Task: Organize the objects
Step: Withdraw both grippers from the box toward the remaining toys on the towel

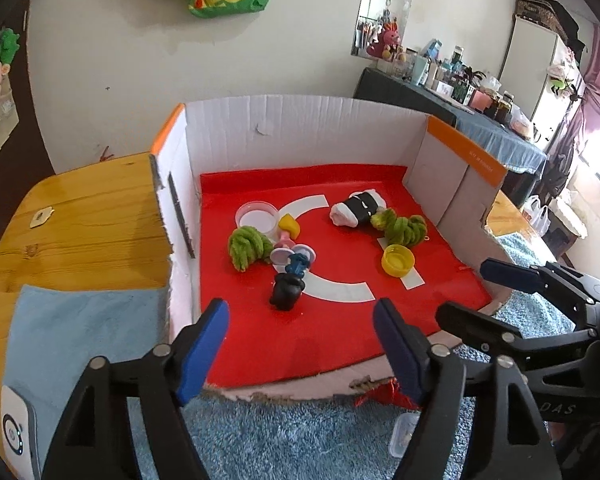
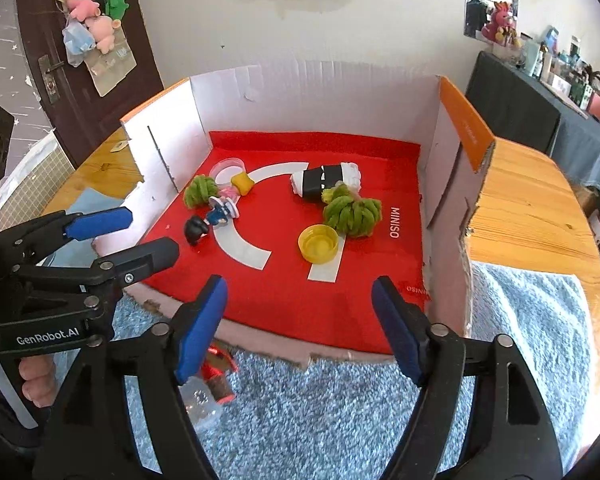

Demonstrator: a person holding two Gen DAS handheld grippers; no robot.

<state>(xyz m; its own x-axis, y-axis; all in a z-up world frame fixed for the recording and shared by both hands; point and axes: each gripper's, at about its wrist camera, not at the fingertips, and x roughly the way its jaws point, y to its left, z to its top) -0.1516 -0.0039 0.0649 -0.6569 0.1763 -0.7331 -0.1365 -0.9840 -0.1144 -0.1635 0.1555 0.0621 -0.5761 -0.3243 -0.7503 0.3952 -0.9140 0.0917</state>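
A red mat [image 1: 260,332] [image 2: 284,280] lies in an open cardboard box [image 1: 300,128] [image 2: 300,92]. On it are a yellow cap [image 1: 397,260] [image 2: 318,243], two green fuzzy toys [image 1: 247,245] [image 1: 402,229] [image 2: 354,214], a black-and-white roll [image 1: 358,209] [image 2: 326,181], a clear round lid [image 1: 257,216] [image 2: 228,169], a yellow piece [image 1: 289,225] [image 2: 242,182] and a small black and blue figure [image 1: 288,288] [image 2: 206,222]. My left gripper [image 1: 302,354] is open and empty at the box's front edge. My right gripper [image 2: 298,330] is open and empty there too, to its right.
The box stands on a wooden table [image 1: 80,216] [image 2: 532,216] with a blue fuzzy towel [image 1: 292,436] [image 2: 340,412] in front. A small clear container [image 1: 403,432] [image 2: 204,400] and a red scrap lie on the towel. A cluttered side table [image 1: 460,100] stands at the right.
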